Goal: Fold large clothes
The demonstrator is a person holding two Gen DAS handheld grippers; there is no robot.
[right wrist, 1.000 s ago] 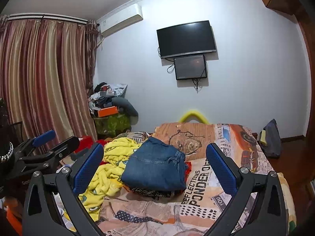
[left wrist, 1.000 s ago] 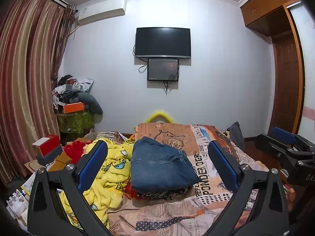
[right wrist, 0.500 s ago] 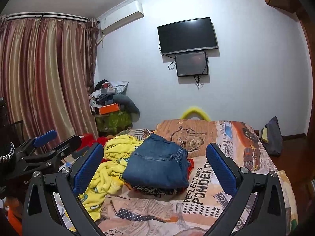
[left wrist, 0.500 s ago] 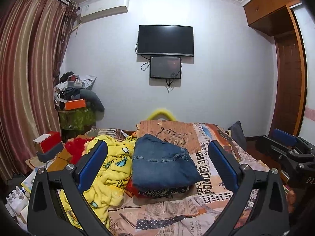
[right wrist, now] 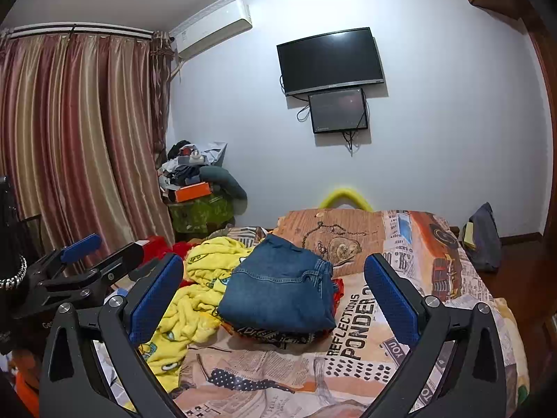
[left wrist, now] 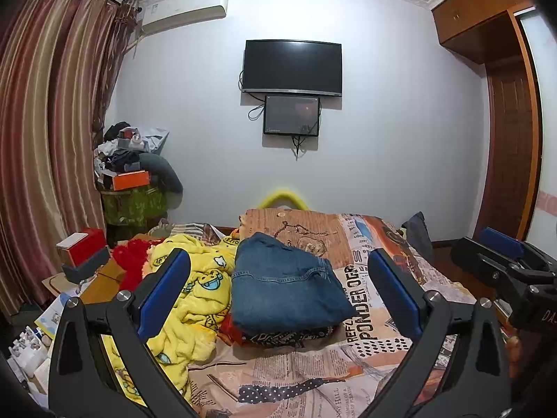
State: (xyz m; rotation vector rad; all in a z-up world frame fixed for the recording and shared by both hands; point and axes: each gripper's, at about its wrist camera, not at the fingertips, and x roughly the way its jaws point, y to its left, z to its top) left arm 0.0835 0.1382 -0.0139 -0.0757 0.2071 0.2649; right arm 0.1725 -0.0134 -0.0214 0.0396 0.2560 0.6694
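Nearest, the left tool (left wrist: 278, 296) and right tool (right wrist: 273, 296) both gape wide, holding nothing, raised above the bed (left wrist: 313, 372). Farther on, folded jeans (left wrist: 285, 289) top a small stack; left, a yellow garment (left wrist: 195, 299) lies crumpled, likely next, needing spreading flat first.

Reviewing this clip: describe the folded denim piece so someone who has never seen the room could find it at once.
Start at the bed with the newspaper-print cover, below the wall-mounted TV. Near its middle lies a small stack of clothes, with the folded jeans on top. They are the only blue denim there, flat and squared, right beside the crumpled yellow cartoon-print blanket.
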